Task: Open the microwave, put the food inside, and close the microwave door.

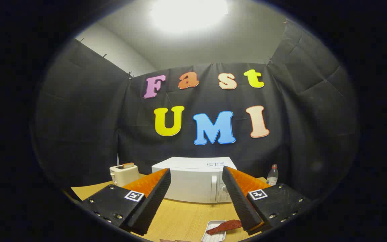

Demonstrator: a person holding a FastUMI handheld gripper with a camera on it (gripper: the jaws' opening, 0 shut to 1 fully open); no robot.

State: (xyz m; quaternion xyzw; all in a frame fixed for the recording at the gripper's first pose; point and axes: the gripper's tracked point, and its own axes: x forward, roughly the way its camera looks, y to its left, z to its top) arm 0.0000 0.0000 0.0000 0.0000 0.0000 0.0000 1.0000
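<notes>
- The gripper (197, 198) is held above the table (180, 218), pointing roughly level toward the back of the booth.
- Its two fingers (153, 198) are spread wide apart and hold nothing; the gap between them is bare of any object, and the table surface and the microwave front are seen through it.
- Both fingers angle inward toward their tips, which reach about to the lower front of the microwave (193, 183) as seen from here, though the microwave sits beyond them.
- The microwave is white and stands on the wooden table against the black cloth wall, directly ahead of the gripper, centred between the fingers.
- The microwave door is closed; its vertical handle (213, 192) lies near the inner edge of the right finger, with the control panel just beside it.
- The food (224, 226), a reddish elongated piece, lies on a small white tray (213, 235) on the table, below and close to the right finger, nearer the camera than the microwave.
- The food overhangs the tray's rim toward the right finger; whether it touches the finger cannot be told.
- A white toaster (124, 174) with a slice standing in its slot is to the left of the microwave, beyond the left finger.
- A clear bottle (272, 175) with a red cap stands to the right of the microwave, beyond the right finger.
</notes>
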